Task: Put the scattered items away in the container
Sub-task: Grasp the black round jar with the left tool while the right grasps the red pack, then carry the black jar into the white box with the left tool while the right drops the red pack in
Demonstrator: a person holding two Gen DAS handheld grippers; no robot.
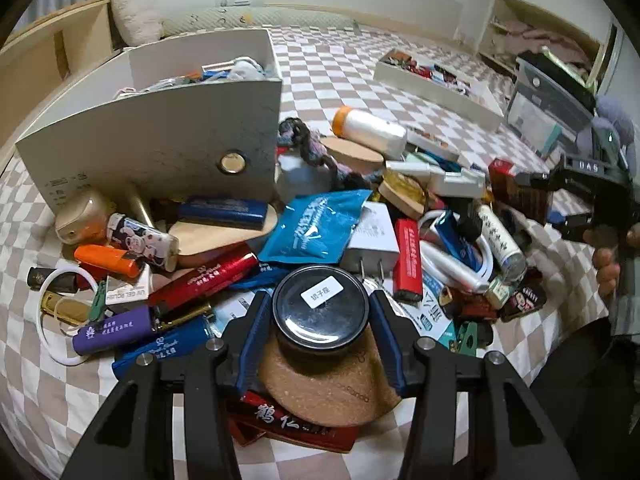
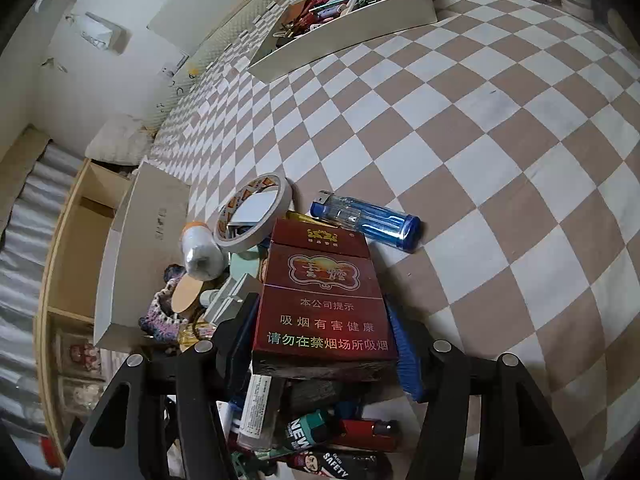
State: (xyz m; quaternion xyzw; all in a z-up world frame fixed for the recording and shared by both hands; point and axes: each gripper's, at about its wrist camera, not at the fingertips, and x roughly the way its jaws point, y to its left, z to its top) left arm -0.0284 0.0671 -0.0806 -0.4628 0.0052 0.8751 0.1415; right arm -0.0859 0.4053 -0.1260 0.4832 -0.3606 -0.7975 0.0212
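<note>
Checkered bedspread, left gripper clamping black jar, right gripper clamping cigarette pack

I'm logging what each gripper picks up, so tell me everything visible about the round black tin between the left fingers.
The round black tin is a low, glossy container, likely metal or plastic, with a flat lid bearing a small white label with printed characters. It sits upright on a cork coaster at the near edge of the pile. The left gripper has a blue-padded finger against each side, gripping it.
</note>
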